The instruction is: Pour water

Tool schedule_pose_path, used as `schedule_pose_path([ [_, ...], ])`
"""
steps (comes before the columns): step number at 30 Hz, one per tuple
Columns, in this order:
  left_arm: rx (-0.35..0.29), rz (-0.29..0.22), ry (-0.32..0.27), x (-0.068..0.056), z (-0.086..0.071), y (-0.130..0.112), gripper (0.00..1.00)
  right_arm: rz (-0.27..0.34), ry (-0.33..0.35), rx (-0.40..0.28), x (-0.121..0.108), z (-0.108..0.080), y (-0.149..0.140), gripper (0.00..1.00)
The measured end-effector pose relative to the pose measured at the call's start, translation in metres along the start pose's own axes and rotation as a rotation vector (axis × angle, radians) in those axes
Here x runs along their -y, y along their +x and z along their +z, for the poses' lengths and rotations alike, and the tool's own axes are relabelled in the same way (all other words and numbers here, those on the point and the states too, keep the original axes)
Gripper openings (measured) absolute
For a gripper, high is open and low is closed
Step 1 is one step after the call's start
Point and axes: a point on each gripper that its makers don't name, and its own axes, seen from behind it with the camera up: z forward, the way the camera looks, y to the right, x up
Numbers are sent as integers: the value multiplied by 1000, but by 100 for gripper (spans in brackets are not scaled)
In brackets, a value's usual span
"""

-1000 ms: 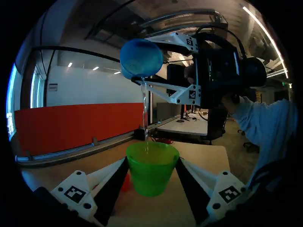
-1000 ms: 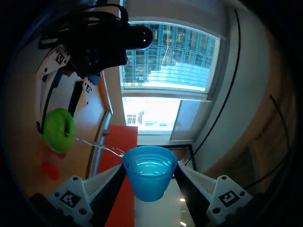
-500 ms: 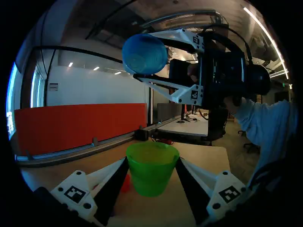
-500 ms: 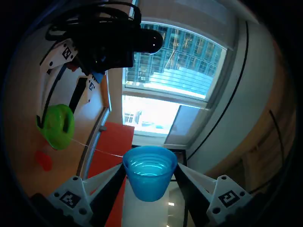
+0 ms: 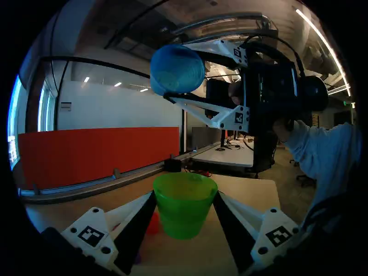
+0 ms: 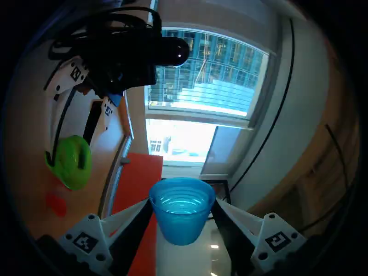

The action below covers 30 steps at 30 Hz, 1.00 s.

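The wooden table [image 5: 250,186] lay below. The right gripper [image 6: 182,209] was pinching the blue cup [image 6: 182,223] between both fingers — cup tipped on its side, high above the green cup [image 5: 185,211]. The left gripper [image 5: 184,198] was clamped on the green cup, upright over the table. Water [image 6: 181,204] showed inside the blue cup.

Views face each other closely; both show green cup [image 5: 185,209], blue cup [image 6: 182,210].

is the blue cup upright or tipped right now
Tipped. In the left gripper view the blue cup lies sideways, high above the green cup.
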Motion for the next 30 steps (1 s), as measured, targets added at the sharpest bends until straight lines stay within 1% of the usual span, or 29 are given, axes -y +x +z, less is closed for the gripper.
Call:
schedule_pose_path([
  [6,-2,4,6,2,-2,1,85,204,1,9,6,-5,-10,90],
  [12,-7,8,14,5,-3,4,85,426,21,15,18,-11,-14,89],
  [21,-11,17,22,9,-2,5,85,800,51,35,33,-18,-11,90],
  [26,-9,24,28,10,-3,6,85,1018,69,48,38,-22,-8,89],
  [30,-11,27,33,10,-4,8,85,1174,86,41,40,-27,-3,89],
])
